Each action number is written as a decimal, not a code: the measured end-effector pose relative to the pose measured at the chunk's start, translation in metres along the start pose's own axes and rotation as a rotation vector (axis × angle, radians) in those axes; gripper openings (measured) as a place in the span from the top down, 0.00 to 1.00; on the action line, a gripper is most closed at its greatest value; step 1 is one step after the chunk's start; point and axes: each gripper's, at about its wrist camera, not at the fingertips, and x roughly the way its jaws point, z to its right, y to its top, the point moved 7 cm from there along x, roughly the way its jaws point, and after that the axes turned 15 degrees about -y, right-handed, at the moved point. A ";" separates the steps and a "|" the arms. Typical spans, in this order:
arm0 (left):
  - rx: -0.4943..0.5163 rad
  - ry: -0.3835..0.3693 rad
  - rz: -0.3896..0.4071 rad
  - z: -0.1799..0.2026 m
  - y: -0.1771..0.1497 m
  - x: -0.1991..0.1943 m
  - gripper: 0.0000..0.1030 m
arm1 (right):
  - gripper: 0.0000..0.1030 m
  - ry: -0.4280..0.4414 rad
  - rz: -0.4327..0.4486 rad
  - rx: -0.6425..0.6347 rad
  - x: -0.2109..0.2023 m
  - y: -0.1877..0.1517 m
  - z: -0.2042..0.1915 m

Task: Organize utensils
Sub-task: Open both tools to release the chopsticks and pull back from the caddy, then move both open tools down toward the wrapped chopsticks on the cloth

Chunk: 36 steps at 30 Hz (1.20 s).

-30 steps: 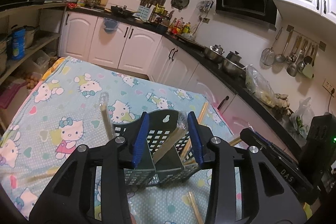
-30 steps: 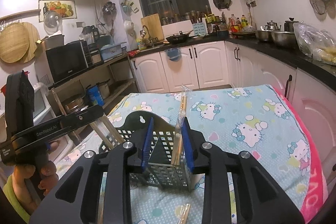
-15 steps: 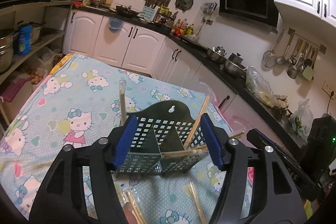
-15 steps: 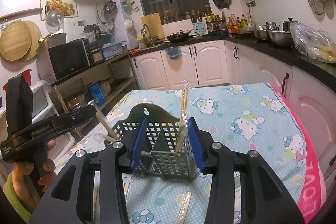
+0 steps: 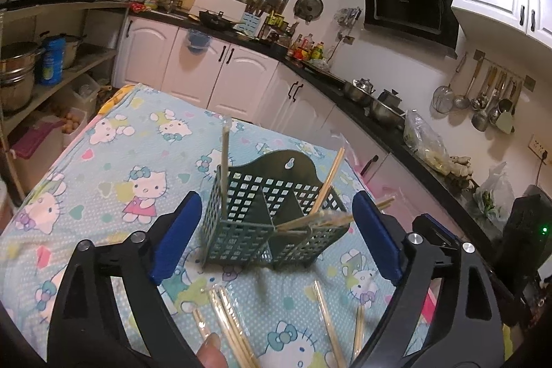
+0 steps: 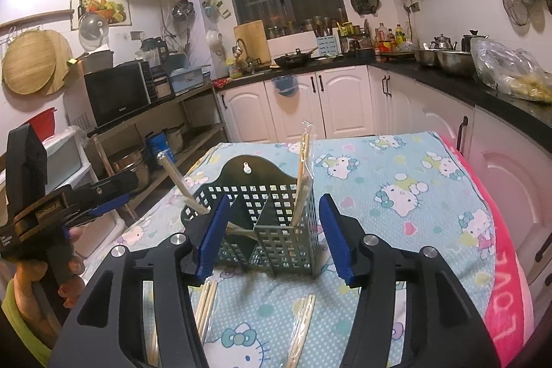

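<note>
Loose chopsticks (image 5: 238,326) cut off at bottom edge, caddy (image 6: 276,223) base behind blue pads

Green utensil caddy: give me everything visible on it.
The green utensil caddy looks like plastic, with square-grid perforated walls, inner dividers and a raised arched back with a keyhole hanging slot. It stands upright on the Hello Kitty tablecloth. Wrapped chopsticks lean in its compartments. Neither gripper touches it.

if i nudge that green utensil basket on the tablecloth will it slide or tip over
The green basket is perforated plastic, so probably light and easy to shove. It stands on small feet on soft cloth, so it may snag and tip instead of sliding. The tall chopsticks leaning out raise its top weight a little.
</note>
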 end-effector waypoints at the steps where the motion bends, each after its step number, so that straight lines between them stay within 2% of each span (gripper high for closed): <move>1: -0.002 0.001 0.000 -0.001 -0.002 -0.002 0.19 | 0.49 0.000 -0.001 -0.001 -0.002 -0.002 0.000; 17: -0.037 0.039 -0.027 -0.011 -0.027 -0.022 0.17 | 0.49 0.013 -0.021 -0.023 -0.023 -0.018 -0.011; 26: -0.082 0.078 -0.075 -0.030 -0.047 -0.025 0.17 | 0.49 0.032 -0.054 -0.042 -0.020 -0.033 -0.020; 33: -0.110 0.088 -0.119 -0.040 -0.066 -0.024 0.29 | 0.49 0.043 -0.088 -0.056 -0.016 -0.048 -0.028; 36: -0.121 0.086 -0.136 -0.043 -0.074 -0.023 0.37 | 0.49 0.047 -0.101 -0.064 -0.013 -0.054 -0.031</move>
